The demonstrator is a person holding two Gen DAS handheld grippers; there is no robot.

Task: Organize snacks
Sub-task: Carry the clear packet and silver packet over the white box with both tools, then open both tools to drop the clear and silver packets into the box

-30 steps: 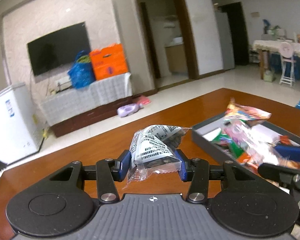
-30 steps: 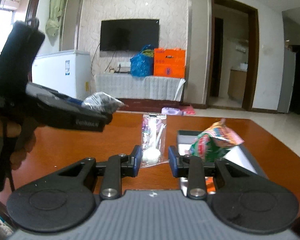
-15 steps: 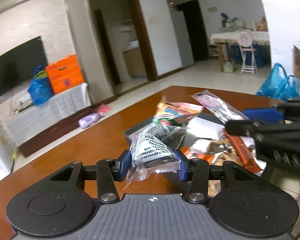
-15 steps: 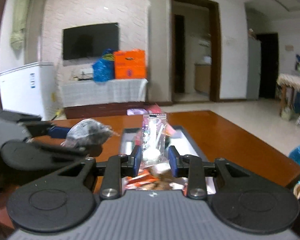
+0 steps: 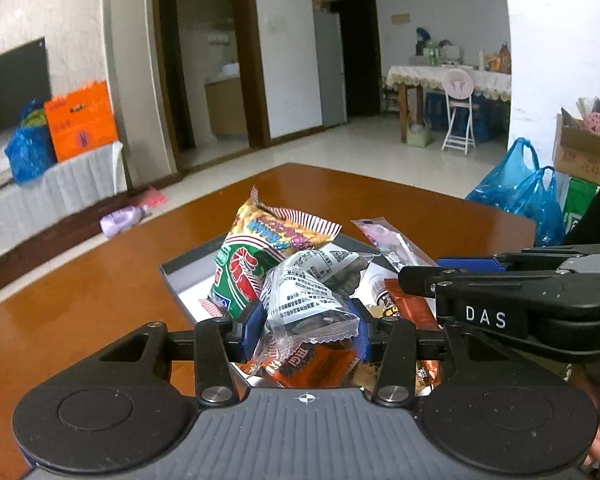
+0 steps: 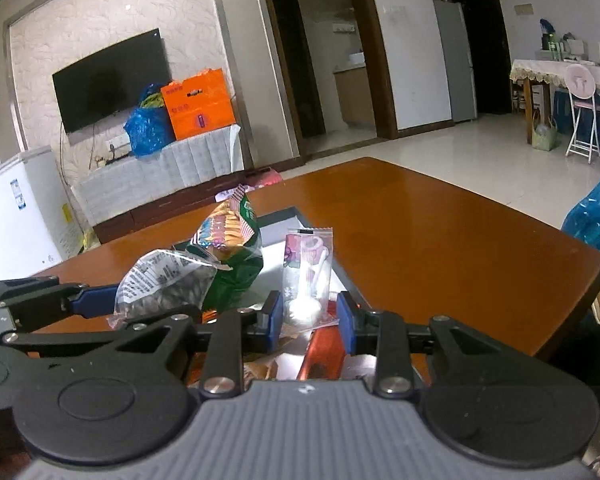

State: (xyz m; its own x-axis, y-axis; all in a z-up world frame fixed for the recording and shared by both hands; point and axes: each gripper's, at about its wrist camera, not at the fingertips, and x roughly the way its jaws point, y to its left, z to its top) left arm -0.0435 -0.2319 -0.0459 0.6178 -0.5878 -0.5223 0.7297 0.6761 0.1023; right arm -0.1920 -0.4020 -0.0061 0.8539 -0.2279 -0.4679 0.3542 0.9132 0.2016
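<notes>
My left gripper point(image 5: 306, 330) is shut on a clear packet of dark seeds point(image 5: 308, 296) and holds it over a grey tray point(image 5: 184, 280) of snacks. My right gripper point(image 6: 308, 320) is shut on a clear lollipop packet point(image 6: 306, 276), also over the tray point(image 6: 284, 216). The left gripper with its seed packet point(image 6: 164, 284) shows at the left of the right wrist view. The right gripper shows in the left wrist view point(image 5: 420, 276) with the lollipop packet point(image 5: 392, 244). A green and yellow snack bag point(image 5: 260, 256) stands in the tray, with several orange and brown packets point(image 5: 312, 364).
The tray sits on a brown wooden table point(image 5: 80, 280) whose far edge point(image 6: 500, 216) is close behind it. Blue plastic bags point(image 5: 524, 196) lie on the floor to the right. A white freezer point(image 6: 20, 208) stands far left.
Both grippers have swung right and come over the tray, each still holding its packet. They now sit close side by side above the snacks.
</notes>
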